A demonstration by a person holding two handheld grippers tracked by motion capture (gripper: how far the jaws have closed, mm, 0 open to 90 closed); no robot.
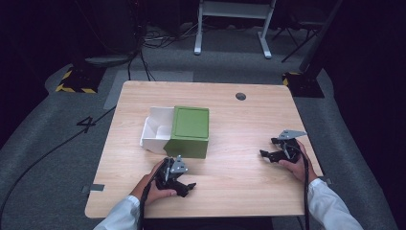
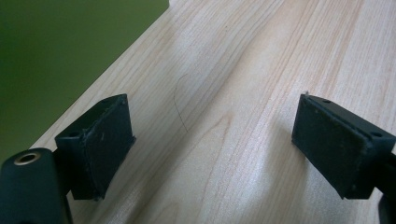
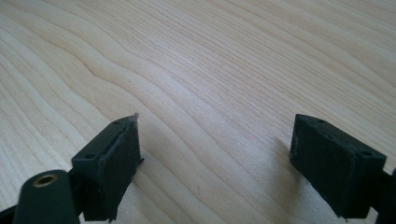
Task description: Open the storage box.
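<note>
A green box (image 1: pixel 189 130) stands on the wooden table (image 1: pixel 239 120), with a white open box (image 1: pixel 155 129) against its left side. My left gripper (image 1: pixel 184 184) rests low on the table just in front of the green box, open, nothing between its pads (image 2: pixel 105 140). The green box's side (image 2: pixel 60 56) shows at the left of the left gripper view. My right gripper (image 1: pixel 269 149) sits near the table's right edge, open over bare wood, its pads (image 3: pixel 119 158) wide apart.
A round cable hole (image 1: pixel 241 96) lies near the table's far edge. Beyond the table are a white desk frame (image 1: pixel 234 24), floor cables and black stands with yellow striped bases (image 1: pixel 76 81).
</note>
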